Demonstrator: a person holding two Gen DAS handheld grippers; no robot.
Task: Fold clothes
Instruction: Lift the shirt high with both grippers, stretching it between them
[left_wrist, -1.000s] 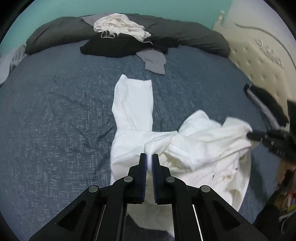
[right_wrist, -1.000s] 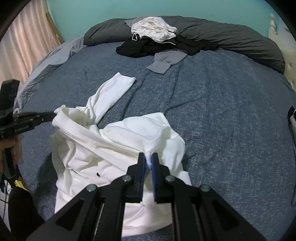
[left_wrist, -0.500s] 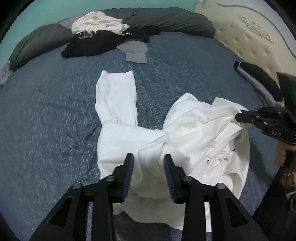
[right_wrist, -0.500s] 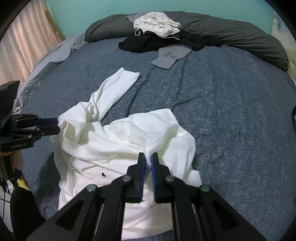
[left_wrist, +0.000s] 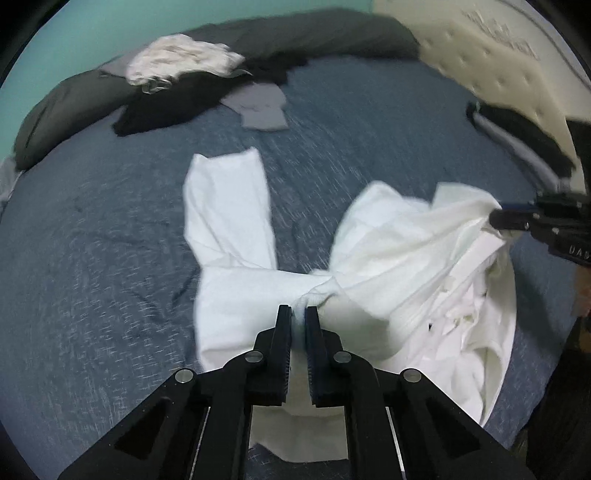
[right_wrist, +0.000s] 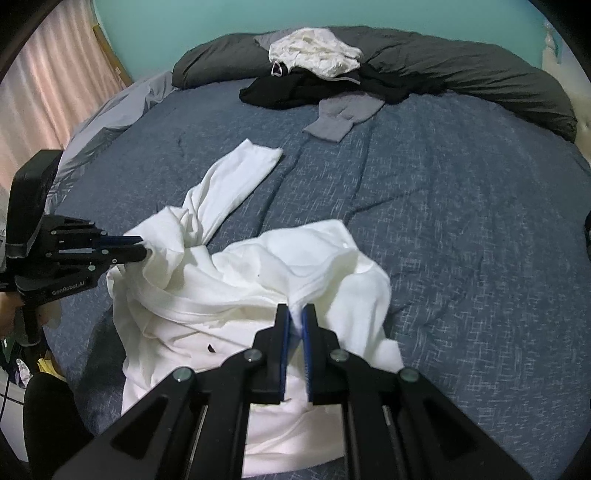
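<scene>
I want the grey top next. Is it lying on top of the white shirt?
No, the grey top lies far up the bed beside the black clothes, with bare blue blanket between it and the white shirt.

The crumpled white long-sleeved cotton shirt (left_wrist: 388, 258) lies bunched at lower centre on the blue bedspread, one sleeve (right_wrist: 236, 184) stretched flat toward the upper left.

A teal wall (right_wrist: 207, 26) runs behind a bed (right_wrist: 461, 206) covered in a blue speckled spread. A long dark grey pillow (right_wrist: 480, 70) curves along the bed's far edge. A cream tufted headboard (left_wrist: 491, 70) stands at the right edge, and a pale pink curtain (right_wrist: 48, 85) hangs beyond the left edge. The light is dim and even.
</scene>
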